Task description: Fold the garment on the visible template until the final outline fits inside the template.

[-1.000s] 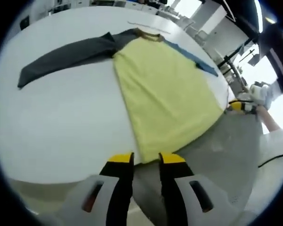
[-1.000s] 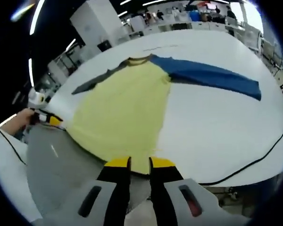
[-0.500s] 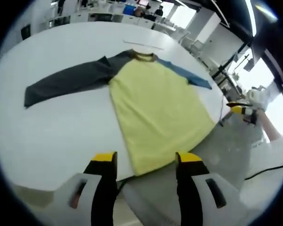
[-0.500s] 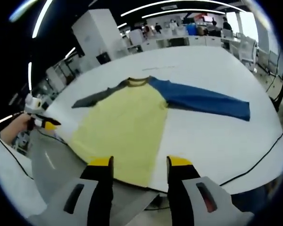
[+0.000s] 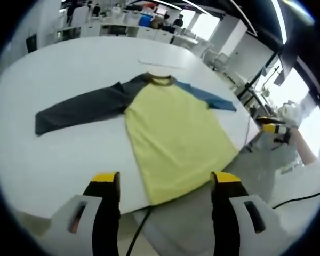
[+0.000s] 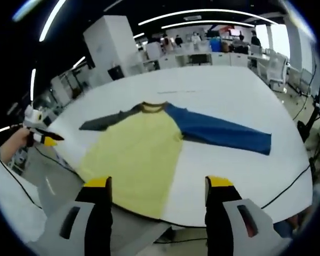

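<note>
Garment (image 5: 173,128) flat on white table (image 5: 69,154), desks (image 6: 213,50) behind

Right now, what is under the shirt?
The shirt lies flat on the white table, sleeves spread; its hem reaches the near edge. A faint line shows beyond the collar. Whatever lies beneath the fabric is covered.

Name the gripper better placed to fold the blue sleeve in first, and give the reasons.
Right, probably. In the right gripper view the blue sleeve lies spread on the table ahead of the open right gripper. From the left gripper, also open, that sleeve sits beyond the yellow body; the grey sleeve is on its side.
</note>
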The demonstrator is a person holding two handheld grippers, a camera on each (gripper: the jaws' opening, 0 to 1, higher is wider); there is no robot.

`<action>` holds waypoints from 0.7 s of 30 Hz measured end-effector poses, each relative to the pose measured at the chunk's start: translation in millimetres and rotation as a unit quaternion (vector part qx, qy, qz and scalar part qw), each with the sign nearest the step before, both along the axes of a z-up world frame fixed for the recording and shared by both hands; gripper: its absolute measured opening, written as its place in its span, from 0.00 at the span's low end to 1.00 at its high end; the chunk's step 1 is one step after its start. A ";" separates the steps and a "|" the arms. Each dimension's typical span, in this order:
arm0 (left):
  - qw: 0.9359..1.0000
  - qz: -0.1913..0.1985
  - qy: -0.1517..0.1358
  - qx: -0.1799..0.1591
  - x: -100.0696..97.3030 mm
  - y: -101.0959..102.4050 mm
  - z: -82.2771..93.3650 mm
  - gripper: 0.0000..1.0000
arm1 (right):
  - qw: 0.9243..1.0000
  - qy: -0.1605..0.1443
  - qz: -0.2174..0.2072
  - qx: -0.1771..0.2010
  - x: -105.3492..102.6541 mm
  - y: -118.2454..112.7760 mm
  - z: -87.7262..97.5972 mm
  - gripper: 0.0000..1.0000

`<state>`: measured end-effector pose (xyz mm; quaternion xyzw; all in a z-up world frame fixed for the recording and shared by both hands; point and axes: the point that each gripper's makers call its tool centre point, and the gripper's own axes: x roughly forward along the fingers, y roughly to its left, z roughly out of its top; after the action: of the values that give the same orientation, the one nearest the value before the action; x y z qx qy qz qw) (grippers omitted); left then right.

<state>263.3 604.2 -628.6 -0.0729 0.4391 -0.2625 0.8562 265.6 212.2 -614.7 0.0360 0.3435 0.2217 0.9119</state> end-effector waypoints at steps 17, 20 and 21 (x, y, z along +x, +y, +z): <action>0.998 -0.019 -0.059 -0.013 -0.4 -9.2 41.0 0.93 | 0.999 -0.029 0.040 -0.008 -0.1 4.0 25.8 0.89; 0.998 -0.018 -0.060 -0.016 -1.5 -8.3 43.5 0.93 | 0.998 -0.029 0.048 -0.012 -1.0 5.2 26.8 0.91; 0.998 -0.018 -0.060 -0.015 -2.1 -7.7 44.7 0.94 | 0.998 -0.028 0.050 -0.013 -1.2 5.2 27.0 0.91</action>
<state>261.3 596.4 -583.9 -0.0619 0.3840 -0.2882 0.8750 264.4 217.4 -587.7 0.0011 0.3219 0.2635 0.9094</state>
